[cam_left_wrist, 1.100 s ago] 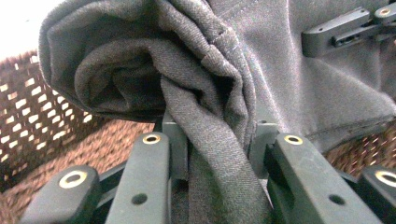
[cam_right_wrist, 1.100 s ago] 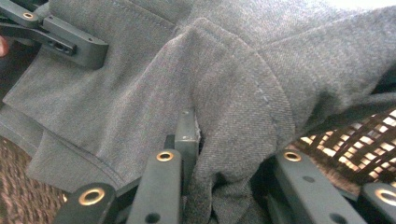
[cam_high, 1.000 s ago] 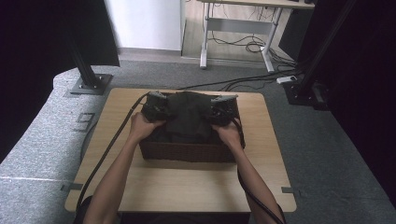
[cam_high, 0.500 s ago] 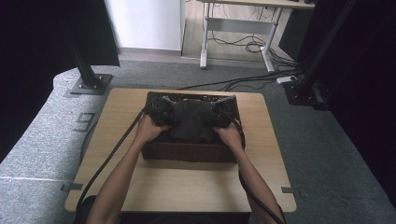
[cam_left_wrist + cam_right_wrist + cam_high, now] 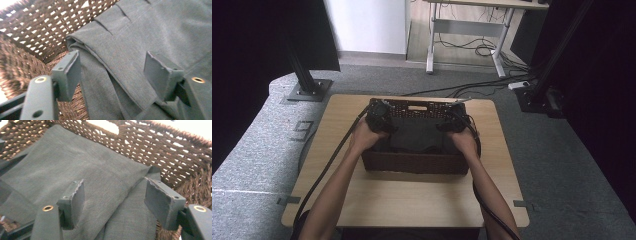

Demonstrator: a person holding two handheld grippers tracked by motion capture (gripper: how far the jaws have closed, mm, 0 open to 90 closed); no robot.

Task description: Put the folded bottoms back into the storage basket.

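In the high view, the person's 2 forearms are coming in from the near edge of the wooden table (image 5: 412, 200) and reaching forward into a dark brown wicker basket (image 5: 412, 162) that is sitting on the middle of the tabletop. A folded dark grey cloth (image 5: 414, 135) is lying inside the basket, covering most of its floor.

The left gripper (image 5: 378, 116) is sitting at the basket's far left corner, its cable trailing back along the forearm. In the left gripper view, the left gripper (image 5: 112, 70) is standing with its jaws spread apart, having just been opening; the cloth (image 5: 130, 45) is lying between and under the 2 pads, which are not pressing on it. Its folded edge is running just beside the left jaw, with the basket (image 5: 32, 27) wall rising behind.

The right gripper (image 5: 451, 122) is resting at the cloth's right side, near the far right corner. In the right gripper view, the right gripper (image 5: 113, 195) is likewise standing with jaws spread, having just been opening, and the cloth (image 5: 75, 162) is lying flat beneath them, not pinched. The basket (image 5: 175, 152) weave is closing in just past the cloth's corner.

Farther off, grey carpet (image 5: 562, 165) is surrounding the table, and a desk frame (image 5: 467, 30) is standing beyond it.
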